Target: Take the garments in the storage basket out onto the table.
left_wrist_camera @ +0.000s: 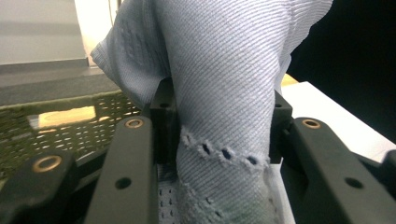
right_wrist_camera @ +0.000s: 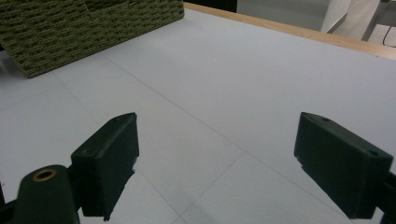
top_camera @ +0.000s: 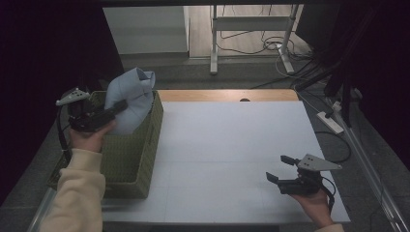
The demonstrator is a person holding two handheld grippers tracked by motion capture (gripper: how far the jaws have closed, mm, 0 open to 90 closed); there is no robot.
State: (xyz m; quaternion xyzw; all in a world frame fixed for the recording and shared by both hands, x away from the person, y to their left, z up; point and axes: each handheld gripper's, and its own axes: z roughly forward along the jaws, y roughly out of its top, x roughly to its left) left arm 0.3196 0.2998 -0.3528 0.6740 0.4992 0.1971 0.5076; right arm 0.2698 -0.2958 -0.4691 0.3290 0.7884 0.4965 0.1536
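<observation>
Pale blue cloth point(top_camera: 129, 99) held bunched above the woven green basket point(top_camera: 138, 154) at the table's point(top_camera: 232, 145) left edge. Left gripper point(top_camera: 118, 106) raised, jaws clamped on cloth. Right gripper point(top_camera: 280, 169) low over bare table, well apart, jaws wide open.

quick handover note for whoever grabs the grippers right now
Left gripper: shut on the light blue cloth, held over the green woven basket at the table's left edge; whether the cloth touches the basket's inside, I cannot tell.
Right gripper: open, holding nothing, low over the white table near its right front corner.
Done: cloth gripped.
Left: likely moving the cloth either into or out of the basket.
</observation>
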